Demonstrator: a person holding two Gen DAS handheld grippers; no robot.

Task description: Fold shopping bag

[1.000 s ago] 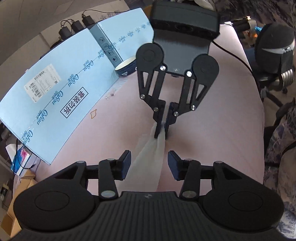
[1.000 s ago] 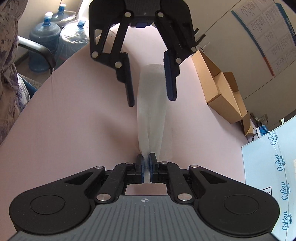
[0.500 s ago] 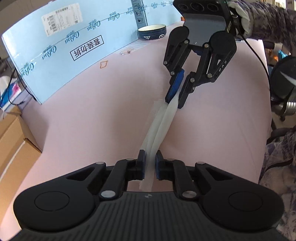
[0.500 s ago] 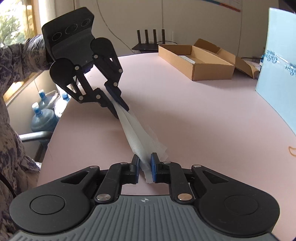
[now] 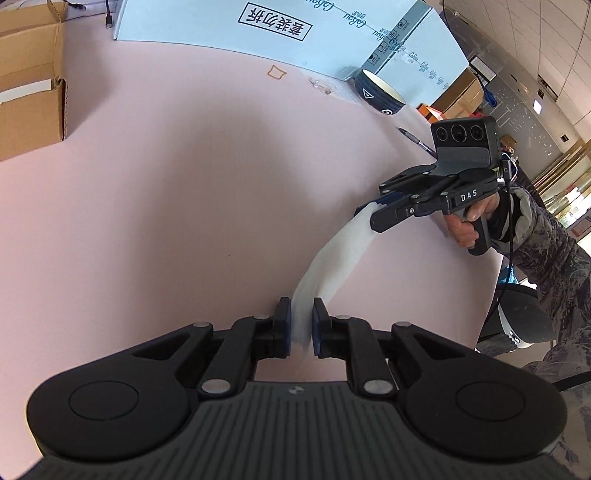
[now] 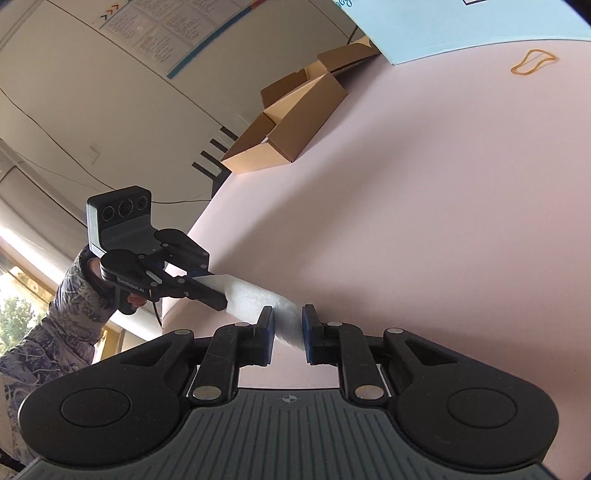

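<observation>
Two hand-held grippers stretched the shopping bag [image 5: 334,254] as a narrow strip above the desk [image 5: 184,184] near its edge. Left hand-held gripper [image 5: 301,325] pinched one end; right hand-held gripper [image 6: 288,330] was opening around the other. Judging so, shorter folds remained.

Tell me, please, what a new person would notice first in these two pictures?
First, the white shopping bag, bunched into a narrow strip and stretched between the two tongs above the pink table. The left tongs pinch one end, while the right tongs are opening with the other end between them. After that, the big light-blue box at the table's far edge, with a dark bowl beside it.
</observation>
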